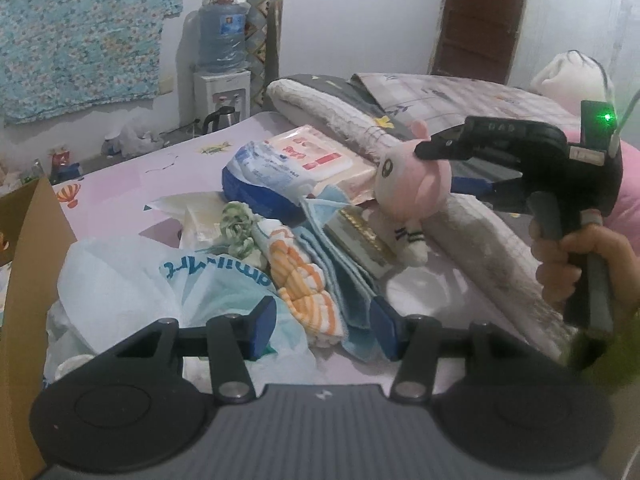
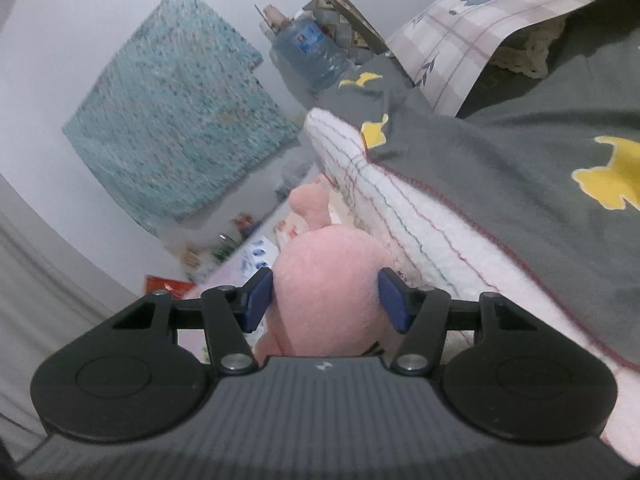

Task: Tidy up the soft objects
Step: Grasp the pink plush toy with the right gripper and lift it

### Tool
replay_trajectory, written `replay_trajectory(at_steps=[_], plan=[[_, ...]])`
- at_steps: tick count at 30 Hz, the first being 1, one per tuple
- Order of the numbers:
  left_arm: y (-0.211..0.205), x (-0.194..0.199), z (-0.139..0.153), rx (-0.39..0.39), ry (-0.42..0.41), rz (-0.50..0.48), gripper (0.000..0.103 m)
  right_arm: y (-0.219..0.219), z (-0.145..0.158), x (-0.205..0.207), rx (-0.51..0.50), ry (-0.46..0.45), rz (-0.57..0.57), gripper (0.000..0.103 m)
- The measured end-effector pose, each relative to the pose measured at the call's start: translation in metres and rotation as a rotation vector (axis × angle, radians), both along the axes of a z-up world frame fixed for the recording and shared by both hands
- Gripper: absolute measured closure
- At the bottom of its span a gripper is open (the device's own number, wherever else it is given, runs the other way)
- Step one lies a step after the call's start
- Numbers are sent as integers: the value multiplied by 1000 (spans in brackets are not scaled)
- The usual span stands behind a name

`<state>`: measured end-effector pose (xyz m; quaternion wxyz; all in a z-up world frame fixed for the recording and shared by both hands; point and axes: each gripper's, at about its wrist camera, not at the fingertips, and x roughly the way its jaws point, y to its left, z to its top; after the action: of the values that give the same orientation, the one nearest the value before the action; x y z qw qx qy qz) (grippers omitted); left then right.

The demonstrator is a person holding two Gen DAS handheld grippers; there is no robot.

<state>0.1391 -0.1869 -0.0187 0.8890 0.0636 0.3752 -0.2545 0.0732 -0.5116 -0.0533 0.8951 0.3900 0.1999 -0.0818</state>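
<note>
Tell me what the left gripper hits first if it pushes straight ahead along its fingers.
Probably the orange-and-white striped cloth, which already lies between the left gripper pads, with the folded light-blue towel beside it; depth is unclear.

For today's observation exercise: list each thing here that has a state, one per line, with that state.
Pink plush toy: gripped at the head, upright.
Right gripper: shut on the plush.
Left gripper: closed on the striped cloth.
White plastic bag: crumpled, lying loose.
Blue towel: folded.
Cardboard box: open.
</note>
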Motion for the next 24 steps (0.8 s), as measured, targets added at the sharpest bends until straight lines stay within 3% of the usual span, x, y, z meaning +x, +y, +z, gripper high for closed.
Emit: replay_trajectory(at_steps=[9, 14, 21, 24], plan=[[10, -34, 29, -96, 7, -120, 37, 12, 37, -84, 120, -148, 91, 46], [22, -57, 38, -138, 44, -195, 16, 46, 41, -122, 205, -192, 218, 46], [46, -79, 28, -174, 131, -216, 14, 103, -16, -117, 435, -103, 400, 45], [49, -79, 13, -133, 170, -185, 14, 122, -51, -102, 517, -38, 436, 45]])
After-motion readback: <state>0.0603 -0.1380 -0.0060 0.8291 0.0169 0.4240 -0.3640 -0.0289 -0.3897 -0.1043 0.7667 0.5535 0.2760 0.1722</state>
